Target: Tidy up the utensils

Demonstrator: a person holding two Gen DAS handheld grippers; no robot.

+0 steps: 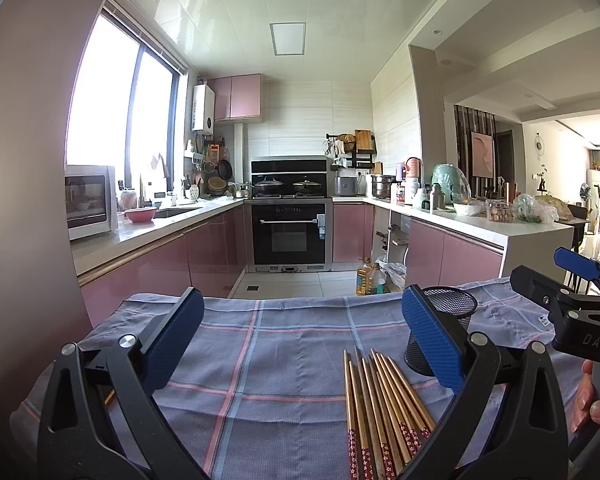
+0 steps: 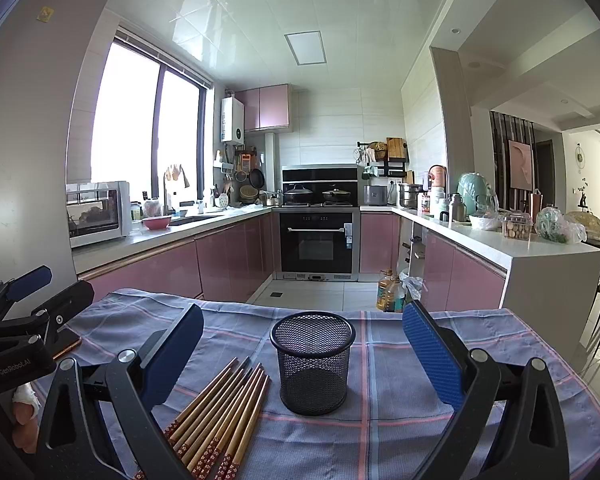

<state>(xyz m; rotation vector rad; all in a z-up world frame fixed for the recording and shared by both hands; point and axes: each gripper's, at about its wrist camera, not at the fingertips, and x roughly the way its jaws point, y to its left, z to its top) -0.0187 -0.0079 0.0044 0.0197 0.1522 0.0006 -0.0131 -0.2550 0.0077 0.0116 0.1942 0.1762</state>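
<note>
- Left gripper [image 1: 300, 336]: jaws spread wide, nothing between them, held level above the checked cloth [image 1: 260, 360], aimed at the kitchen.
- Right gripper [image 2: 303, 354]: also fully released, level, framing the mesh cup [image 2: 313, 364].
- Chopsticks [image 2: 220, 412]: loose bundle flat on the cloth, just left of the cup, not touching it.
- Cup upright, no chopsticks in it.
- A hand [image 1: 594, 404] grips the right gripper's handle at the left view's edge.
</note>
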